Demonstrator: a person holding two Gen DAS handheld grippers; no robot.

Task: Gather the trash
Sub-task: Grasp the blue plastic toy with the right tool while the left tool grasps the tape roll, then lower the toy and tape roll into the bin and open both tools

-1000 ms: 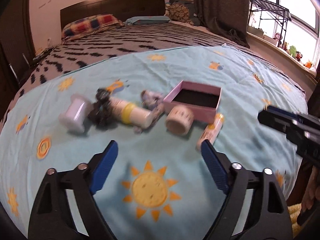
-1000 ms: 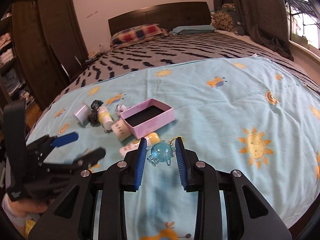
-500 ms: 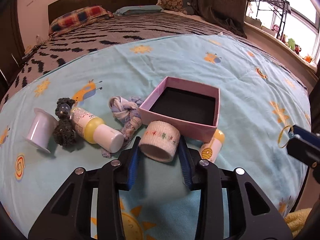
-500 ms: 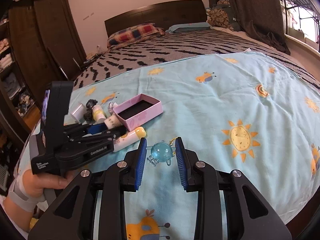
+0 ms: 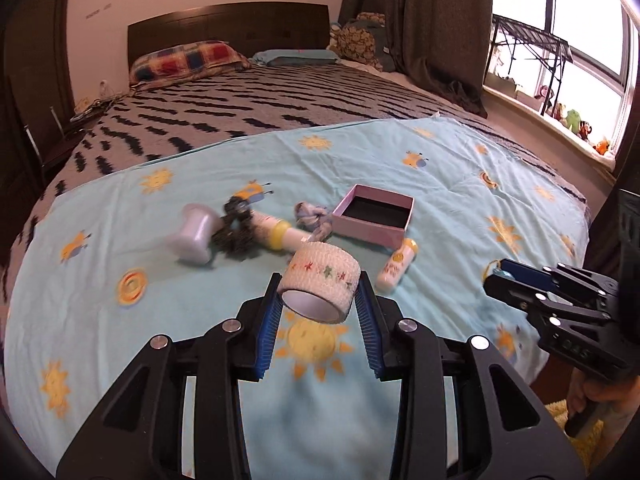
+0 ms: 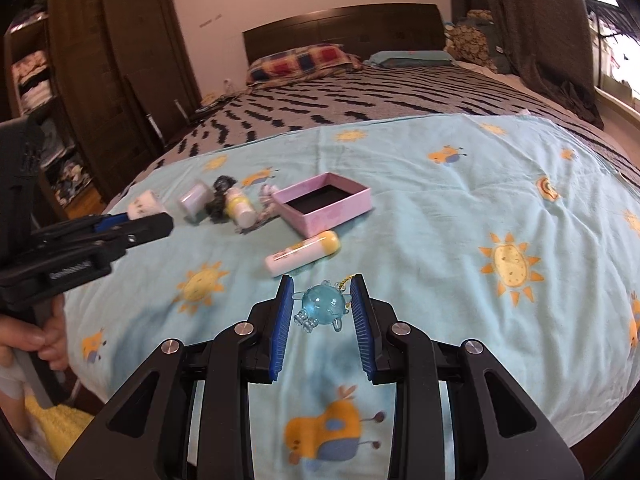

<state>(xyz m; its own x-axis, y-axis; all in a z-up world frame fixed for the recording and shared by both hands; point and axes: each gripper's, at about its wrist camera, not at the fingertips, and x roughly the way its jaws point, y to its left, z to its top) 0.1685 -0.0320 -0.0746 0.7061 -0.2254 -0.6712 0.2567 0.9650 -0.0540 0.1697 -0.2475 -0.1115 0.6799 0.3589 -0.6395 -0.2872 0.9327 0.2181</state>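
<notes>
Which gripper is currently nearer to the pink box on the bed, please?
Probably the left. The left gripper, holding the bandage roll, hovers just short of the pink box; the right gripper, holding the blue keychain, sits slightly farther back.

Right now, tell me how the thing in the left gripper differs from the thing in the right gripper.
The left gripper holds a tape roll; the right gripper holds a blue charm. The tape roll is white, opaque and printed with stars; the blue charm is translucent. The tape roll is a hollow cylinder; the blue charm is a round little creature with feet and a gold loop. Both are clamped between blue pads above the blanket.
</notes>
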